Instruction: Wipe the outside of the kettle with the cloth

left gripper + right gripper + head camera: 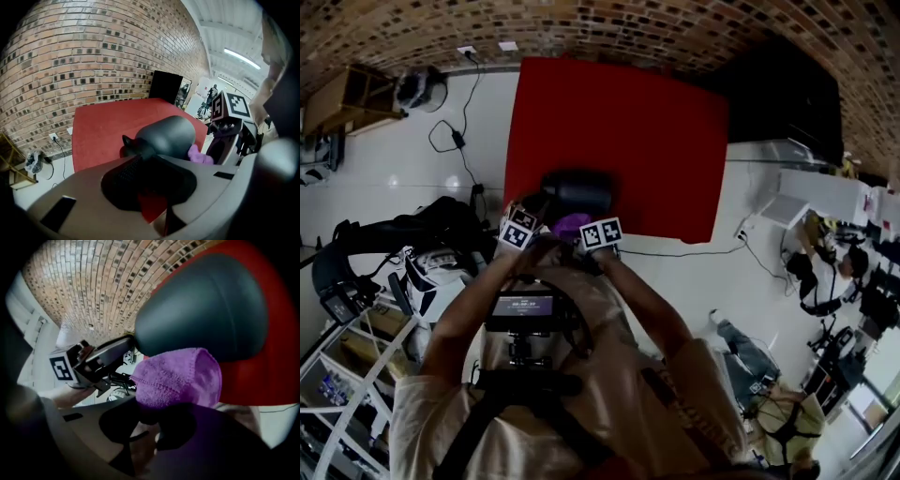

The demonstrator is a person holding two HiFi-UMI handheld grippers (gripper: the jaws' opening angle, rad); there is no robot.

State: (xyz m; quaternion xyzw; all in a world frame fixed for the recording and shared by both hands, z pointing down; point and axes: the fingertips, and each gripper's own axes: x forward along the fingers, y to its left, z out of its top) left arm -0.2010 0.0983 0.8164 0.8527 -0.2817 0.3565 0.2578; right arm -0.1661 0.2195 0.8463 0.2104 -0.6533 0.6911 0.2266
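Note:
A dark grey kettle [578, 191] lies near the front edge of the red table [619, 122]. My left gripper [140, 176] is shut on a black part at the kettle's [168, 133] near end, beside its small spout. My right gripper [154, 416] is shut on a bunched purple cloth [180, 376], which presses against the kettle's [206, 305] rounded side. In the head view the cloth [572, 223] shows between the two marker cubes, just under the kettle. The left gripper view shows the cloth [199, 155] at the kettle's right.
A brick wall [609, 23] runs behind the table. A black cable [455, 141] trails over the white floor at the left, near a wooden shelf [342, 98]. A dark cabinet [787, 98] stands at the back right. Racks and gear crowd the lower left.

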